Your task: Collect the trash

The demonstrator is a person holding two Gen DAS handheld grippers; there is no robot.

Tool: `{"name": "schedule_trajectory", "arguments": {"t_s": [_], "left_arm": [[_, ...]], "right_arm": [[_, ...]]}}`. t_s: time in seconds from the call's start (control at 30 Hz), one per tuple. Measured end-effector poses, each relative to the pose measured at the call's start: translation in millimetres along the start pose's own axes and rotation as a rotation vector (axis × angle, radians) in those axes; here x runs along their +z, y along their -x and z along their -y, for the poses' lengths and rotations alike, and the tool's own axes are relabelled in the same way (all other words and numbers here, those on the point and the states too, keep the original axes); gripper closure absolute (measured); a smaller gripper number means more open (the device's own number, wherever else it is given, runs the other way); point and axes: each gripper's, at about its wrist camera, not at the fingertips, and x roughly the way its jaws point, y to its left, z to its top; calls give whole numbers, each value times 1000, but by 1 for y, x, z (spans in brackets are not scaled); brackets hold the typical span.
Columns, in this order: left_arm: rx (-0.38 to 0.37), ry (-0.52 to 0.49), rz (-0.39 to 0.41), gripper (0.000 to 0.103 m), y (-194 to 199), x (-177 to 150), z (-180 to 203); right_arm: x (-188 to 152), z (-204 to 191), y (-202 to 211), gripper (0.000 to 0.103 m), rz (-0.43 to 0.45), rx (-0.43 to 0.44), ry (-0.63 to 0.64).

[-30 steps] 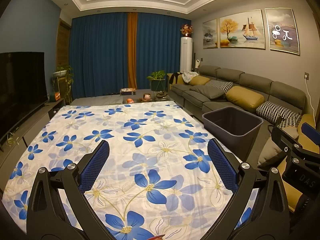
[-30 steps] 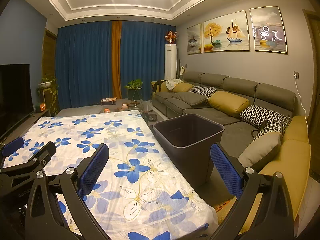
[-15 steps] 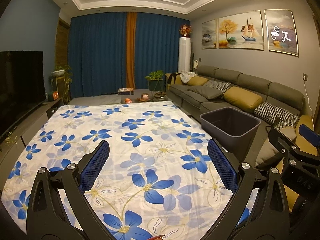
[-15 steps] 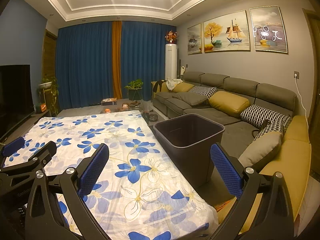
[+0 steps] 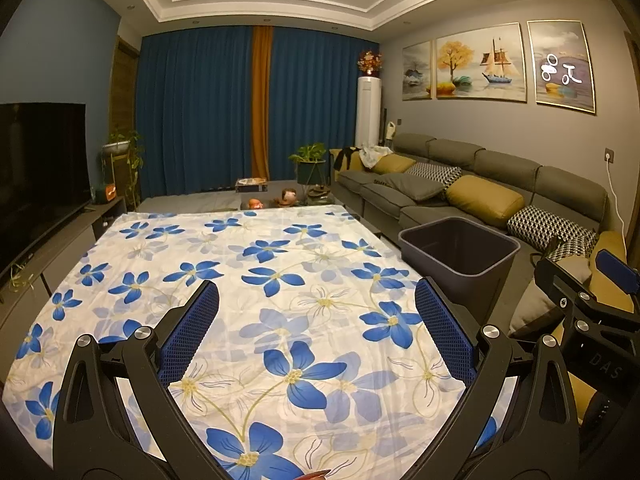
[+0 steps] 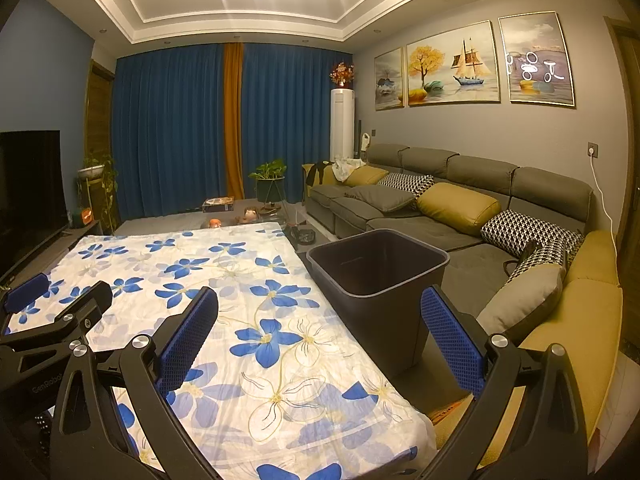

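A dark grey bin (image 5: pixel 460 254) (image 6: pixel 380 280) stands on the floor at the right edge of a table covered with a white cloth with blue flowers (image 5: pixel 256 280) (image 6: pixel 224 280). My left gripper (image 5: pixel 316 320) hovers open over the near part of the cloth, nothing between its blue pads. My right gripper (image 6: pixel 320 324) is open too, over the cloth's right edge, with the bin just ahead between its fingers. No trash shows on the cloth. A small reddish sliver (image 5: pixel 316 474) peeks in at the bottom edge of the left wrist view.
A grey sofa (image 6: pixel 460 216) with yellow and patterned cushions runs along the right wall behind the bin. A television (image 5: pixel 40 164) on a low cabinet lines the left. A low table with small items (image 5: pixel 272 200), plants and blue curtains stand at the far end.
The left wrist view has drifted slightly, so the bin sits a little further left and higher. The right wrist view is almost the same. Both grippers stay open.
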Motion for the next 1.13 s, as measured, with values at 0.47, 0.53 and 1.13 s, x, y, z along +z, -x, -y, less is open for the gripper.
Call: {"name": "schedule_trajectory", "arguments": {"t_s": [0.47, 0.53, 1.13], "left_arm": [[2, -16, 19, 16, 3, 2, 0], [5, -15, 21, 16, 3, 2, 0], [62, -21, 48, 9, 9, 2, -4]], "right_arm": [[1, 0, 0, 5, -1, -3, -2], [1, 0, 0, 5, -1, -2, -3], [0, 1, 0, 5, 0, 0, -5]]}}
